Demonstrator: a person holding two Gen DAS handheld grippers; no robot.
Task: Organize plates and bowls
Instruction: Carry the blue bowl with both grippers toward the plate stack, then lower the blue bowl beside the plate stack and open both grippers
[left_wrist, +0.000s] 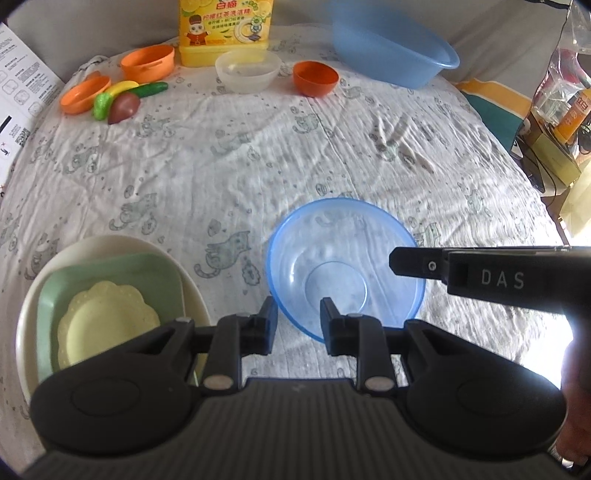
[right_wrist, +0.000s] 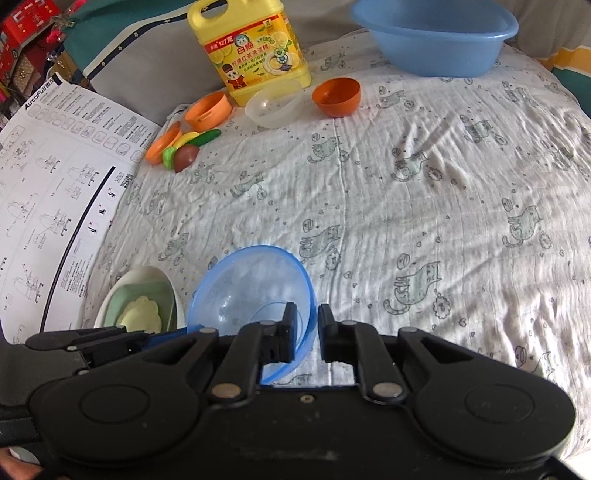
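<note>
A clear blue bowl (left_wrist: 345, 266) sits on the cat-print cloth, also in the right wrist view (right_wrist: 251, 291). My right gripper (right_wrist: 307, 334) straddles its right rim, one finger inside and one outside, with a small gap showing; it also shows in the left wrist view (left_wrist: 402, 260). My left gripper (left_wrist: 299, 325) is open and empty at the bowl's near-left rim. A stack of a cream plate (left_wrist: 33, 306), a green square plate (left_wrist: 155, 273) and a yellow scalloped plate (left_wrist: 107, 325) lies to the left. A clear white bowl (left_wrist: 247, 70) and an orange bowl (left_wrist: 316, 77) stand far back.
A yellow detergent jug (left_wrist: 225, 29) and a big blue basin (left_wrist: 391, 55) stand at the back. An orange pot (left_wrist: 147, 62), its lid (left_wrist: 85, 94) and toy vegetables (left_wrist: 122, 99) lie back left. A printed sheet (right_wrist: 48, 192) lies at the left edge.
</note>
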